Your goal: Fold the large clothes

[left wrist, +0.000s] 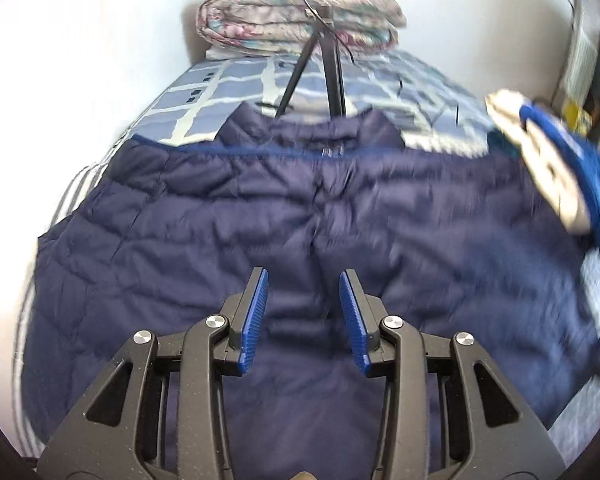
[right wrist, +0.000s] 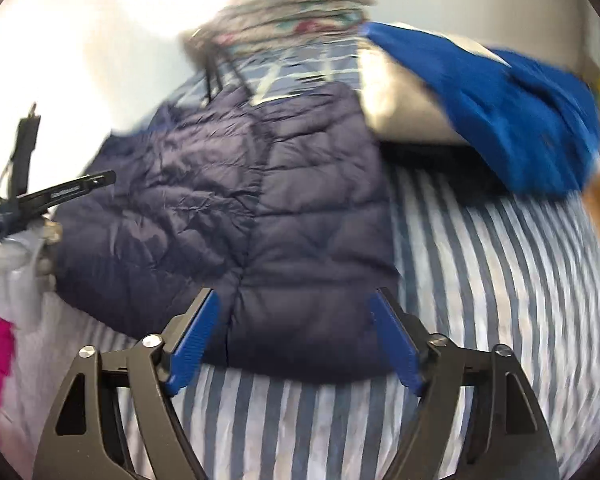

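We are hovering both tongs, left tongs (left wrist: 303,312) and right tongs (right wrist: 294,336), apart and empty over the navy jacket (right wrist: 236,208) lying flat on the bed (right wrist: 480,280), readying a fold.

Black gripper (left wrist: 303,316) frames, ribbed blue pads (left wrist: 254,320), silver screws (left wrist: 214,322).

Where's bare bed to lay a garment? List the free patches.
Free: striped sheet right of the jacket, bounded behind by the blue-and-white garment; also the strip of sheet in front of the jacket's hem. Crowded: bed's far end, with tripod and folded quilt.
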Action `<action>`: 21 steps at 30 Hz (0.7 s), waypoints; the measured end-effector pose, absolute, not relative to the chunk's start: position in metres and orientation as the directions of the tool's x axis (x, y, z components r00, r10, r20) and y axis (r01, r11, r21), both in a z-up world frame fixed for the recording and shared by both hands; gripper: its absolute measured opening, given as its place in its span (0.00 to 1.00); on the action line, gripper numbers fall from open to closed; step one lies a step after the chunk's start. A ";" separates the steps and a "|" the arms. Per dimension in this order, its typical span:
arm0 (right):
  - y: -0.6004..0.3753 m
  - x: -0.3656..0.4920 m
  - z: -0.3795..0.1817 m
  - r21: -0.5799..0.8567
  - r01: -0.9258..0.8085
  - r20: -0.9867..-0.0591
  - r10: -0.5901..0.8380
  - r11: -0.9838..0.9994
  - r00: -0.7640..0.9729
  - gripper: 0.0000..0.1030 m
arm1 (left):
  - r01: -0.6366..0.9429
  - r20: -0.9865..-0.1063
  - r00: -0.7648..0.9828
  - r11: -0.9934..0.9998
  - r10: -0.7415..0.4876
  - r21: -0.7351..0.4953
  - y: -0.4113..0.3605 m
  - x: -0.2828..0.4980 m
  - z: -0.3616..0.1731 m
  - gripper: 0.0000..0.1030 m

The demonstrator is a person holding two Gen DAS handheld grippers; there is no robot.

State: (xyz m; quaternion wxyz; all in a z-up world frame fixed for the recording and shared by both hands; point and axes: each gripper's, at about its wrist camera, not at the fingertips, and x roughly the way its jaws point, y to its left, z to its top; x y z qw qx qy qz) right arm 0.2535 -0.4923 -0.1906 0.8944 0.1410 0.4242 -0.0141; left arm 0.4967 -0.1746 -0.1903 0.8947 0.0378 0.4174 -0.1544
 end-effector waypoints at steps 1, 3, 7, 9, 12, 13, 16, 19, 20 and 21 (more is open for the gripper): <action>-0.499 0.245 -0.193 0.277 0.182 -0.761 0.099 0.944 0.641 0.76 | 0.298 -0.758 0.607 0.952 -0.241 -0.064 -0.180 0.502 -0.189 0.38; -0.507 0.233 -0.202 0.332 0.243 -0.765 0.110 0.912 0.634 0.76 | 0.285 -0.756 0.616 0.957 -0.219 -0.045 -0.191 0.513 -0.192 0.38; -0.517 0.223 -0.221 0.426 0.318 -0.789 0.176 0.847 0.588 0.76 | 0.236 -0.805 0.579 0.972 -0.129 0.014 -0.205 0.532 -0.225 0.38; -0.518 0.222 -0.226 0.449 0.324 -0.784 0.192 0.833 0.591 0.76 | 0.239 -0.839 0.536 0.970 -0.092 0.046 -0.207 0.539 -0.246 0.38; -0.514 0.224 -0.227 0.446 0.321 -0.783 0.190 0.835 0.593 0.76 | 0.226 -0.832 0.545 0.974 -0.099 0.032 -0.202 0.538 -0.239 0.38; -0.513 0.225 -0.228 0.457 0.323 -0.777 0.196 0.829 0.598 0.76 | 0.225 -0.829 0.548 0.974 -0.107 0.023 -0.199 0.535 -0.233 0.38; -0.514 0.227 -0.230 0.511 0.333 -0.753 0.225 0.793 0.618 0.76 | 0.240 -0.782 0.604 0.971 -0.157 -0.010 -0.184 0.510 -0.201 0.38; -0.511 0.235 -0.234 0.547 0.343 -0.739 0.248 0.764 0.626 0.77 | 0.285 -0.753 0.627 0.958 -0.201 -0.018 -0.171 0.475 -0.182 0.38; -0.510 0.239 -0.233 0.549 0.349 -0.738 0.244 0.759 0.630 0.77 | 0.301 -0.753 0.624 0.954 -0.209 -0.015 -0.166 0.461 -0.182 0.38; -0.508 0.242 -0.233 0.546 0.353 -0.738 0.236 0.760 0.632 0.77 | 0.317 -0.757 0.617 0.948 -0.217 -0.014 -0.164 0.450 -0.184 0.38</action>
